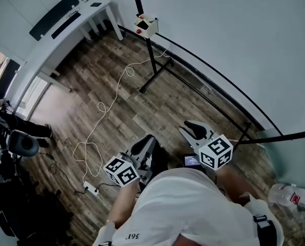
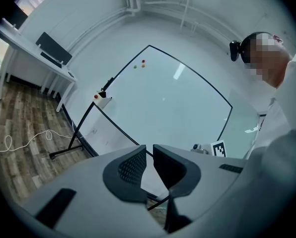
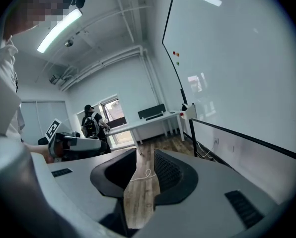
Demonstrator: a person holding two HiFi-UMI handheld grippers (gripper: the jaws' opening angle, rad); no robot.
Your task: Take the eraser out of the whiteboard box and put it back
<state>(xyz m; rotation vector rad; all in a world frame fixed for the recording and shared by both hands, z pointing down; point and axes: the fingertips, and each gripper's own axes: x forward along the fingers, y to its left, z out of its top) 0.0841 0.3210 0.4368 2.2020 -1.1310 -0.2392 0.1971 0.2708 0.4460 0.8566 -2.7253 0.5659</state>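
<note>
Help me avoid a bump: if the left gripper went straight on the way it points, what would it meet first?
Probably the whiteboard: the left gripper faces its surface, with nothing visible between them; depth is unclear.

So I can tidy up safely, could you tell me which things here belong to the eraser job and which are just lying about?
Job: whiteboard box (eraser itself too small to tell), whiteboard, left gripper, right gripper.
Lying about: floor cable, power strip, desk, plastic bottle.
</note>
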